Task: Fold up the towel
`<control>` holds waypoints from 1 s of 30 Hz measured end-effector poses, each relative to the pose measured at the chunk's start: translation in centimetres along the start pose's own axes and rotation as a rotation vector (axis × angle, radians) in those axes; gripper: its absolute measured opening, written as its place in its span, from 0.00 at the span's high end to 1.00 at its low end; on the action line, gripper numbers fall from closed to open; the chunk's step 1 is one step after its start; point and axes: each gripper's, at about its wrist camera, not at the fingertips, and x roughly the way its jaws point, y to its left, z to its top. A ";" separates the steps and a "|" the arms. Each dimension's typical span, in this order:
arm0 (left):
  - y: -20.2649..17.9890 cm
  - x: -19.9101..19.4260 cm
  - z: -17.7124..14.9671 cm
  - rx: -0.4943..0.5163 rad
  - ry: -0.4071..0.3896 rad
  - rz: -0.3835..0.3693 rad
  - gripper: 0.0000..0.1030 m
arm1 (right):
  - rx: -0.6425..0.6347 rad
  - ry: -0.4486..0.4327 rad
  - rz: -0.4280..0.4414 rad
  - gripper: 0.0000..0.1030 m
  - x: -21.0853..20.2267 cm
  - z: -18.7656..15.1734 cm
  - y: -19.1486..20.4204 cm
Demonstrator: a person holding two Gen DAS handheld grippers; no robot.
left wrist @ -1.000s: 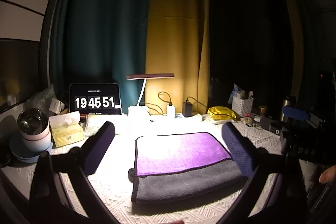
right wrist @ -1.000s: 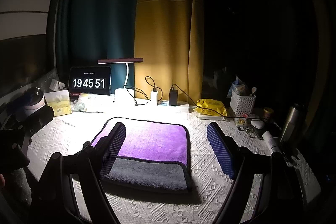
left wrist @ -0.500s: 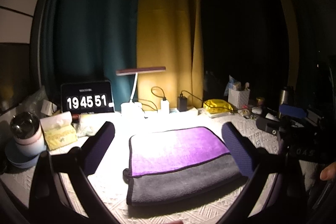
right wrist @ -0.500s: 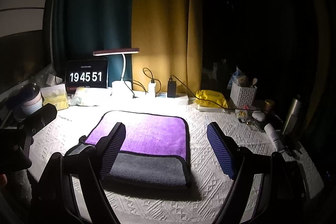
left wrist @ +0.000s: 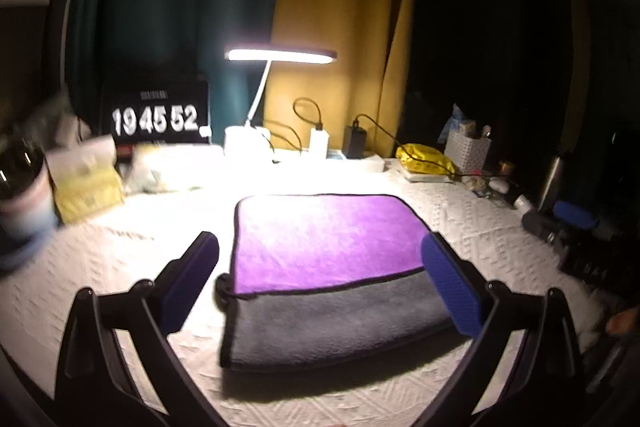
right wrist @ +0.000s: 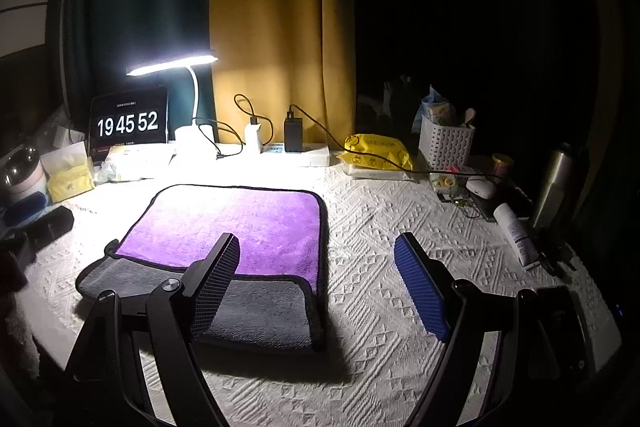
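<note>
A folded towel, purple on top with a grey layer showing along its near edge, lies flat on the white textured tablecloth. It also shows in the right wrist view. My left gripper is open and empty, hovering above the towel's near half with its fingers spread about as wide as the towel. My right gripper is open and empty, over the towel's near right corner. Its left finger is above the towel and its right finger is above bare cloth.
A lit desk lamp, a clock tablet, a power strip with chargers and a yellow packet line the back. A white basket, steel flask and tube stand right. A tissue box and mug stand left.
Both grippers have dropped lower and moved closer to the towel, staying open. The towel has not moved. The left view is blurred from motion.
</note>
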 end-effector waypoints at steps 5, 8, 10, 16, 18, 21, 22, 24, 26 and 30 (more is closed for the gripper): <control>0.5 2.3 -0.6 0.023 0.073 0.044 0.02 | 0.014 0.057 0.021 0.21 2.2 -1.0 -0.9; 1.7 3.8 -1.3 -0.004 0.132 0.046 0.02 | 0.024 0.101 0.054 0.32 4.0 -1.6 -1.3; 2.3 4.5 -1.7 -0.025 0.167 0.045 0.02 | 0.022 0.146 0.055 0.41 5.5 -2.2 -1.5; 4.4 7.3 -3.1 -0.077 0.275 0.067 0.14 | 0.051 0.241 0.107 0.56 8.8 -3.1 -2.1; 4.9 7.9 -3.6 -0.108 0.305 0.046 0.14 | 0.061 0.260 0.126 0.56 9.4 -3.4 -2.2; 5.4 8.3 -4.2 -0.138 0.339 0.050 0.15 | 0.080 0.281 0.135 0.56 10.3 -3.6 -2.3; 5.5 8.5 -4.3 -0.141 0.350 0.058 0.18 | 0.080 0.287 0.142 0.56 10.5 -3.7 -2.3; 5.8 8.8 -4.6 -0.157 0.377 0.068 0.26 | 0.071 0.296 0.145 0.56 10.9 -3.7 -2.2; 5.9 9.0 -4.8 -0.157 0.392 0.081 0.31 | 0.072 0.312 0.162 0.56 11.4 -3.8 -2.2; 5.9 9.2 -5.1 -0.147 0.423 0.116 0.33 | 0.069 0.341 0.184 0.61 12.1 -3.9 -1.9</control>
